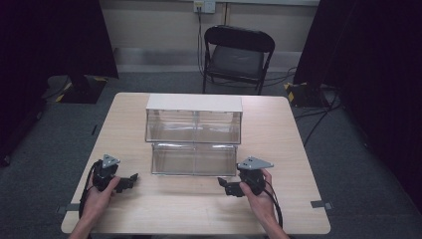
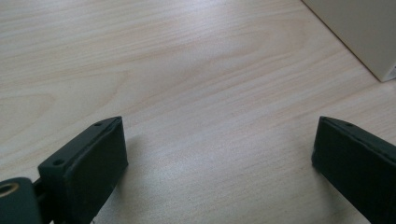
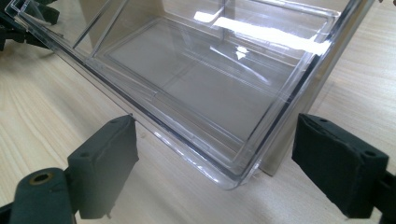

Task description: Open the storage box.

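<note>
**Tongs poised at open drawer as work on clear cabinet waits to begin**

A person seated at a pale wooden table (image 1: 278, 149) holds a pair of tongs in each hand, both resting low on the near part of the surface. Between them stands a small drawer cabinet (image 1: 194, 119) with a white top and see-through drawers; its lower drawer (image 1: 194, 159) is pulled forward toward the person and looks empty, while the upper drawers sit flush in the frame.

The right tongs (image 1: 225, 185) lie just off the drawer's near right corner. In the right gripper view, the jaws stand wide apart with nothing between them, and the corner of the clear drawer (image 3: 224, 154) sits just ahead of them, close but not touched. The left tongs (image 1: 130, 180) rest near the drawer's left end, a little apart from it. In the left gripper view, their jaws also gape wide over bare wood, holding nothing, with a pale corner of the cabinet (image 2: 364, 37) at the upper right.

Judging from the layout, the job in hand concerns the open drawer, most likely pushing it shut, and no part of that is done: the drawer remains fully out and neither tool has made contact. What is left appears to be the whole of it, from bringing the tongs to the drawer front to sliding it home. A folding chair (image 1: 238, 55) stands behind the table.
</note>
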